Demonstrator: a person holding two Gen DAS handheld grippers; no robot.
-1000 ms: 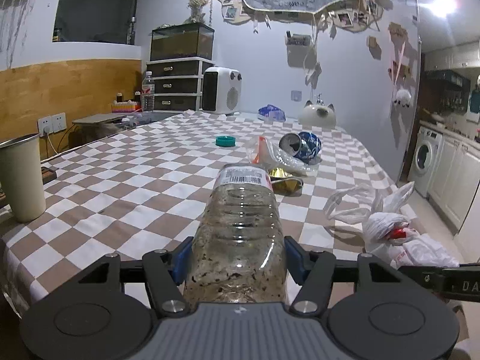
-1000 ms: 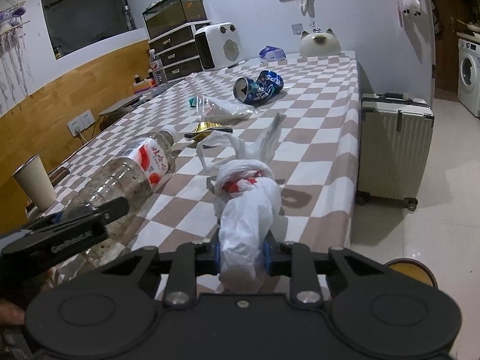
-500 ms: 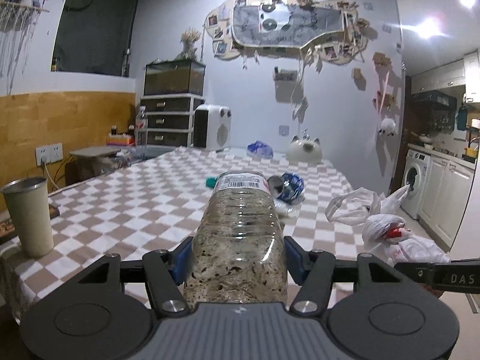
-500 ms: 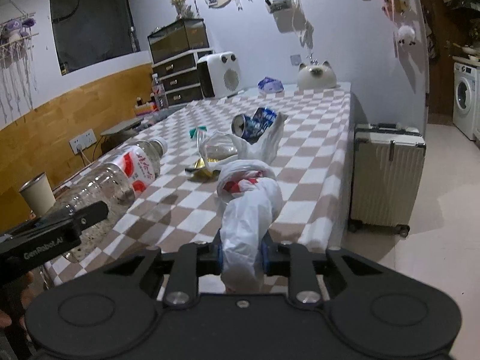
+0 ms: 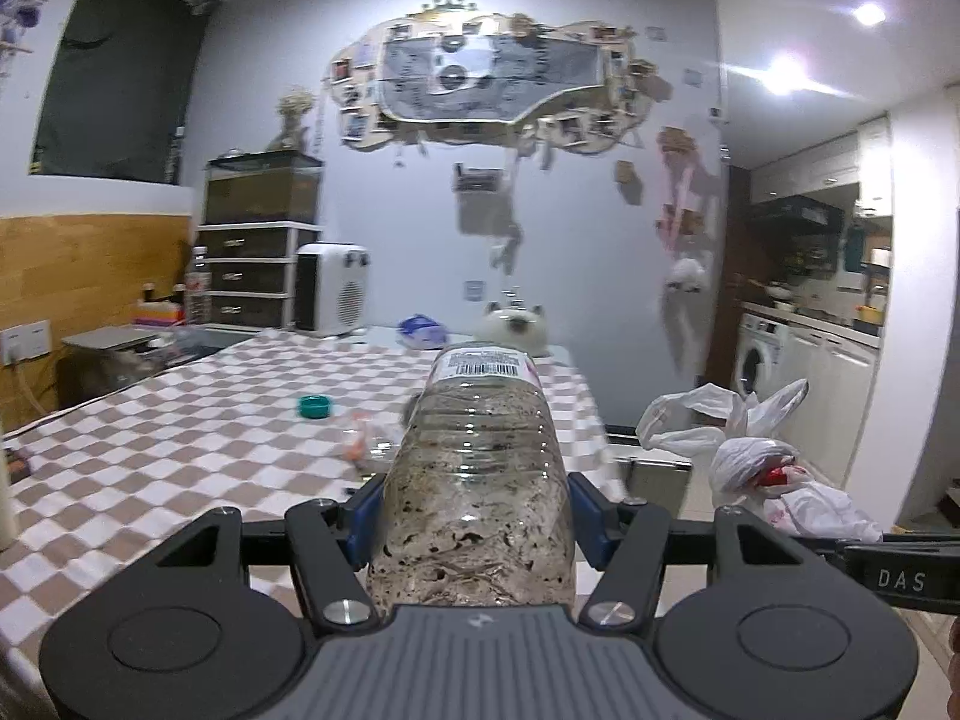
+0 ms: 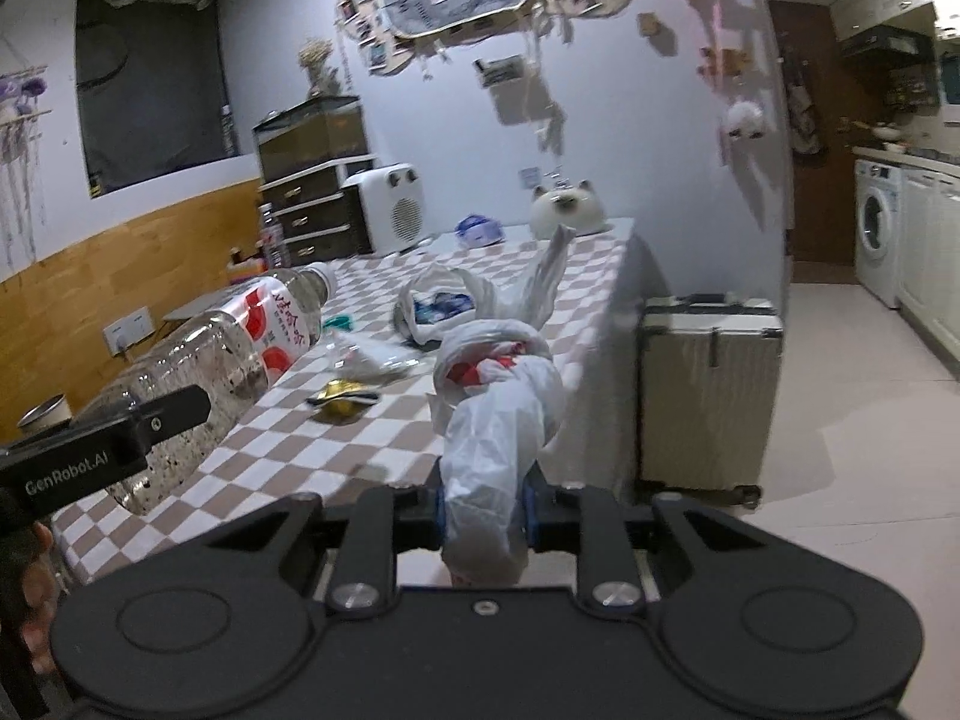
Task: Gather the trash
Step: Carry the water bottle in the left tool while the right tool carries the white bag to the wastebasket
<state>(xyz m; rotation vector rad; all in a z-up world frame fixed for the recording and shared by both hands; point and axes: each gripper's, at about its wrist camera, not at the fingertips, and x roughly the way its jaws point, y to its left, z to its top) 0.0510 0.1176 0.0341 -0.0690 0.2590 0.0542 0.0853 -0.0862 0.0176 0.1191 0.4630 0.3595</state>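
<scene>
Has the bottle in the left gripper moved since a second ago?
Yes. The bottle has risen: its top sat low against the checkered table before; now it overlaps the cat figurine at the table's far end.

Dim, bluish room light comes from two glaring ceiling lamps (image 5: 787,69) up and right of the tongs, with soft motion blur and bowed fisheye edges.

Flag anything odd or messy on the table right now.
Litter remains on the checkered table: a crumpled clear wrapper, a gold and black scrap, a teal cap. The held bottle looks grimy, with dark specks on its walls.
</scene>
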